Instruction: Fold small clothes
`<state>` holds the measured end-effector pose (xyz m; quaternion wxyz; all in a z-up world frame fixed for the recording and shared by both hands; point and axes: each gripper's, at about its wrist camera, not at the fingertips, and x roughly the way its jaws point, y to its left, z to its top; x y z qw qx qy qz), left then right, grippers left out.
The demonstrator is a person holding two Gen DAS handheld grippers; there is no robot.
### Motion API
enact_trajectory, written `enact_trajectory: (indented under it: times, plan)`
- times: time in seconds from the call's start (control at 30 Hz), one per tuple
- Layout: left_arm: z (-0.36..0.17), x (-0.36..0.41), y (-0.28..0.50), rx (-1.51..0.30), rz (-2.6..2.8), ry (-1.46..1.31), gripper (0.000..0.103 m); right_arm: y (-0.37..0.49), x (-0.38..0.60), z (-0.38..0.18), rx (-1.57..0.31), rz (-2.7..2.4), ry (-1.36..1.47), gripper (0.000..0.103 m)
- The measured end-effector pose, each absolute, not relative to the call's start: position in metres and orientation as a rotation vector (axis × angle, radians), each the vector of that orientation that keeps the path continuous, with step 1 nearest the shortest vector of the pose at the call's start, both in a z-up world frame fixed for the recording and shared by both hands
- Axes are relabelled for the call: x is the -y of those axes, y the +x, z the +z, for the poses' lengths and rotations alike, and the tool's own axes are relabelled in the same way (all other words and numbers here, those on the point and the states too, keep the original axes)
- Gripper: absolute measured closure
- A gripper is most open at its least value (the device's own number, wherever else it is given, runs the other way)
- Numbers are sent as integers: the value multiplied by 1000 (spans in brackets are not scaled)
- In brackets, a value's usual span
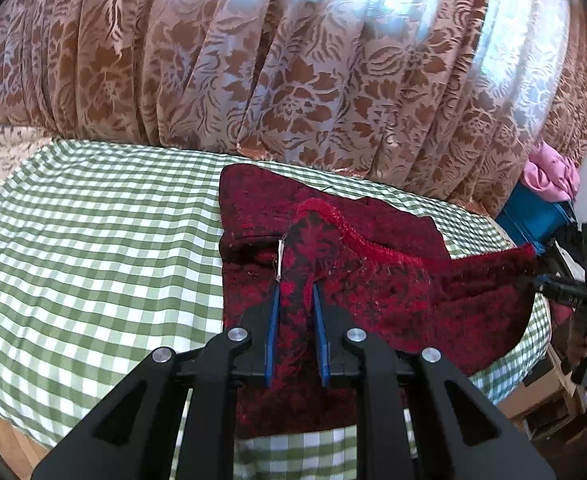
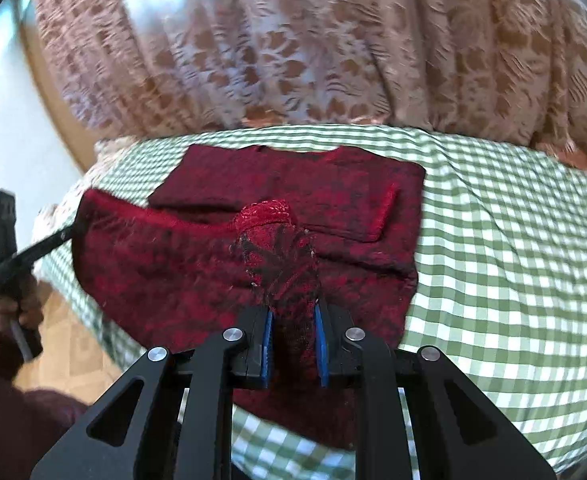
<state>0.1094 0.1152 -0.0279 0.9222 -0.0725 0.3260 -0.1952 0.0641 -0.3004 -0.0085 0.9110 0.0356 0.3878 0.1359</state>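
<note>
A dark red knitted garment lies on the green-checked bed cover, partly folded, its far part flat and its near hem lifted. My left gripper is shut on a bunch of the hem. My right gripper is shut on the other bunch of hem, which stands up between its blue pads. The garment spans between both grippers. The right gripper also shows at the right edge of the left wrist view, and the left gripper at the left edge of the right wrist view.
A floral brown curtain hangs behind the bed. A pink cloth sits on a blue box at the far right. Cardboard boxes stand on the floor to the right. Wooden floor lies left of the bed.
</note>
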Motion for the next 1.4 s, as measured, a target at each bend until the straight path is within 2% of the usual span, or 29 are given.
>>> enact_trajectory:
  times: [0.33, 0.5, 0.63, 0.8, 0.93, 0.97, 1.0, 1.07, 1.13, 1.2, 1.3, 1.33, 1.4]
  plan:
    - [24, -129, 112, -482, -382, -182, 89, 58, 308, 49, -601, 245, 78, 87]
    - [45, -114, 169, -410, -348, -143, 89, 117, 320, 63, -534, 159, 122, 87]
    - [48, -80, 236, -430, -285, -95, 89, 189, 331, 55, -524, 49, 151, 87]
    - [8, -39, 317, -560, -202, -25, 89, 272, 338, 11, -623, -67, 169, 87]
    - [-56, -28, 369, -737, -109, 4, 89, 318, 342, -49, -766, -150, 179, 87]
    - [-70, -29, 376, -779, -102, -2, 88, 329, 345, -70, -819, -165, 191, 87]
    - [-89, -33, 384, -835, -91, -15, 82, 336, 345, -86, -857, -177, 185, 87]
    - [-99, -40, 387, -850, -104, -75, 80, 341, 345, -106, -891, -191, 187, 87]
    - [-93, -42, 386, -849, -106, -81, 74, 342, 346, -110, -886, -196, 198, 83]
    - [-87, -46, 383, -847, -107, -94, 53, 343, 348, -108, -892, -179, 212, 75]
    - [-75, -71, 370, -834, -139, -213, 43, 334, 362, -96, -870, -142, 300, 62]
    - [-75, -79, 363, -829, -146, -234, 43, 327, 368, -90, -854, -125, 338, 59]
    - [-71, -93, 340, -820, -171, -252, 41, 310, 379, -80, -830, -97, 404, 37]
